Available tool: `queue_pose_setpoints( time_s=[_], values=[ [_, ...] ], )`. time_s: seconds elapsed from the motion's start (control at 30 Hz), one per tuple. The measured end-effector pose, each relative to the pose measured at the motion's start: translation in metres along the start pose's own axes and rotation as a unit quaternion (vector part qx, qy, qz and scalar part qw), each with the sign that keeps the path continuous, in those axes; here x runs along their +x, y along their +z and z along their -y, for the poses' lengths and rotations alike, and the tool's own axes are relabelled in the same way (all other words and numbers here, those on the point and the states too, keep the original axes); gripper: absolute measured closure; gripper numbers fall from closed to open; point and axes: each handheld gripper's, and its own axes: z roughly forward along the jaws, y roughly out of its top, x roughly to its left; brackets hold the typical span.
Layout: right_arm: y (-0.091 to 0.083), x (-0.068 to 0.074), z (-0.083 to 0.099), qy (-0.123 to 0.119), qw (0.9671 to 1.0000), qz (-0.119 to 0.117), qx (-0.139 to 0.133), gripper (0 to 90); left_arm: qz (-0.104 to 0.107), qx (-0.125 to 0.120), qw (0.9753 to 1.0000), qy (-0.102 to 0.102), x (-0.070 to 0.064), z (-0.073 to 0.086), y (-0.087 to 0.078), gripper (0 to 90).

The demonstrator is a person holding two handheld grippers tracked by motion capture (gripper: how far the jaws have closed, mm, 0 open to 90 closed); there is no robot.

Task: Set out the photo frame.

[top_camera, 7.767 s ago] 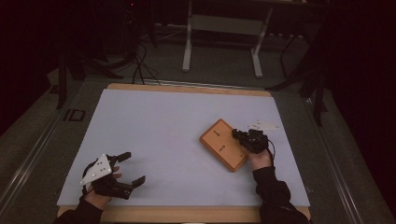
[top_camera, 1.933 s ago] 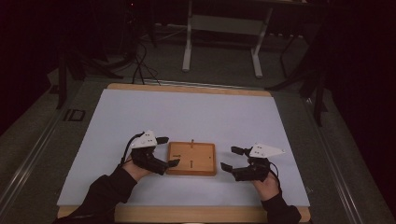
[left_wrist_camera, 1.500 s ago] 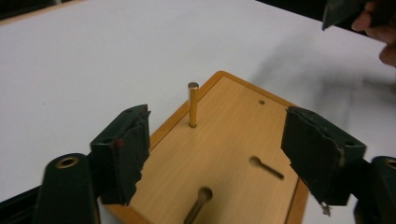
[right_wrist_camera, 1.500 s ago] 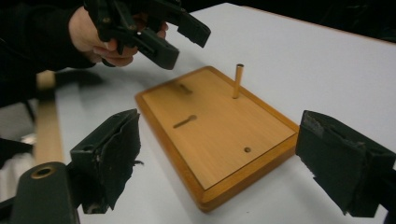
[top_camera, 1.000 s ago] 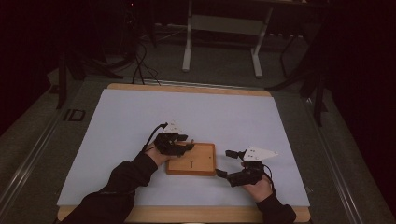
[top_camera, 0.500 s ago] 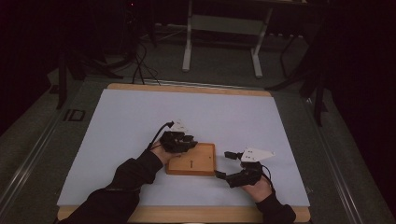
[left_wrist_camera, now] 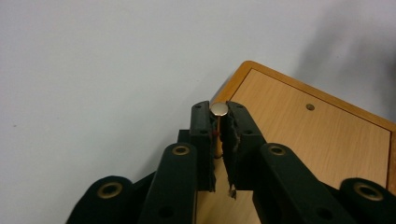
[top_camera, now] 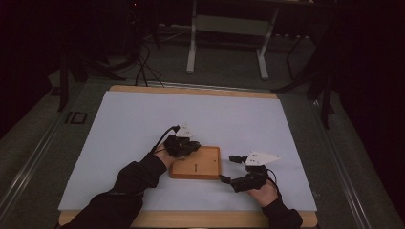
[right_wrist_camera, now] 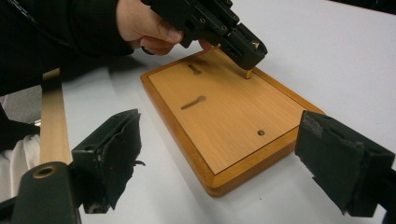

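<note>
Brass pin stands clamped in left tool, over board's corner.

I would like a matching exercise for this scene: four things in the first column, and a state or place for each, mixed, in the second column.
1. left gripper
2. right gripper
3. wooden board
4. brass pin

a. lies flat on the white table cover
b. open, jaws wide apart near the board's corner
c. clamped between two black jaws
d. shut, held over the board's corner

Pairs: 1-d, 2-b, 3-a, 4-c

Honey-orange wooden board with darker rim, brass-coloured pin, black hand-held gripper, pale lavender-white table mat.
</note>
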Motion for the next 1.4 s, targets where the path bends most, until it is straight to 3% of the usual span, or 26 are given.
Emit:
queue_pose_setpoints(
  time_s=[0.27,0.4,0.6,0.73,0.77,0.93,1.03,1.07,1.27,1.33,1.37,1.4],
  values=[
    [0.002,0.0,0.0,0.0,1.0,-0.001,0.006,14.2,0.016,-0.007,0.9997,-0.015,0.002,-0.002,-0.001,78.1],
    [0.002,0.0,0.001,0.001,1.0,-0.002,0.007,14.2,0.004,-0.004,1.0,-0.001,0.0,-0.003,-0.001,79.6],
    [0.003,0.0,0.001,-0.002,1.0,0.001,0.01,14.2,0.002,0.0,1.0,-0.001,0.0,-0.005,0.0,84.0],
    [0.001,0.001,0.0,-0.015,0.9998,0.004,0.013,16.8,0.017,0.015,0.9997,-0.006,0.005,-0.008,0.0,84.4],
    [0.001,0.002,-0.001,-0.029,0.9994,0.009,0.018,17.4,0.02,0.017,0.9996,-0.007,0.006,-0.009,0.0,84.5],
    [0.001,0.007,-0.005,-0.055,0.9979,0.023,0.028,16.4,0.055,0.023,0.998,-0.022,0.016,-0.01,0.001,84.5],
    [0.001,0.007,-0.005,-0.058,0.9977,0.021,0.027,15.6,0.06,0.031,0.9976,-0.018,0.018,-0.012,0.001,84.5],
    [0.002,0.011,-0.006,-0.074,0.9961,0.032,0.036,13.8,0.065,0.033,0.9972,-0.019,0.019,-0.013,0.002,84.5],
    [0.008,0.018,-0.005,-0.109,0.9911,0.048,0.06,14.8,0.074,0.046,0.9961,-0.016,0.021,-0.016,0.002,84.6],
    [0.01,0.023,-0.005,-0.135,0.9866,0.058,0.07,17.6,0.075,0.047,0.9959,-0.015,0.022,-0.016,0.002,84.7],
    [0.01,0.023,-0.005,-0.135,0.9866,0.058,0.07,17.6,0.076,0.046,0.9959,-0.015,0.022,-0.016,0.002,84.7],
    [0.01,0.026,-0.004,-0.154,0.9829,0.07,0.073,20.1,0.074,0.044,0.9962,-0.012,0.022,-0.015,0.002,84.7]
  ],
)
